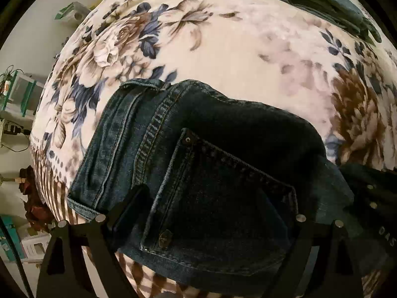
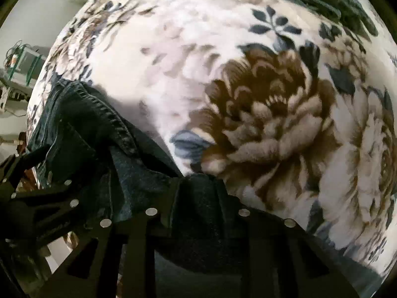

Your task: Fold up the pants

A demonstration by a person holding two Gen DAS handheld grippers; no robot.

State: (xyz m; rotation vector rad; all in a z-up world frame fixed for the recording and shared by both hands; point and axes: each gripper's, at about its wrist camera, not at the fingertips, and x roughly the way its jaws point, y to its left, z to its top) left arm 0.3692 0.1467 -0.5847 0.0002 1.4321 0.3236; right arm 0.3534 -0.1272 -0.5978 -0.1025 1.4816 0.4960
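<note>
Floral blanket [image 1: 235, 49] lying under dark jeans [image 1: 211, 186]; denim hiding both grippers' [image 1: 203, 221] [image 2: 198, 213] fingertips at bottom frame, jaw states indeterminable.

I'm working in a home bedroom, by the look of it: a plush cream blanket with brown and blue flowers [image 1: 223, 49] covers a bed. A folded grey-green cloth [image 1: 327, 2] lies at the blanket's far right, and green-framed shelves of clutter [image 1: 22, 92] stand past its left edge, against a pale wall
</note>
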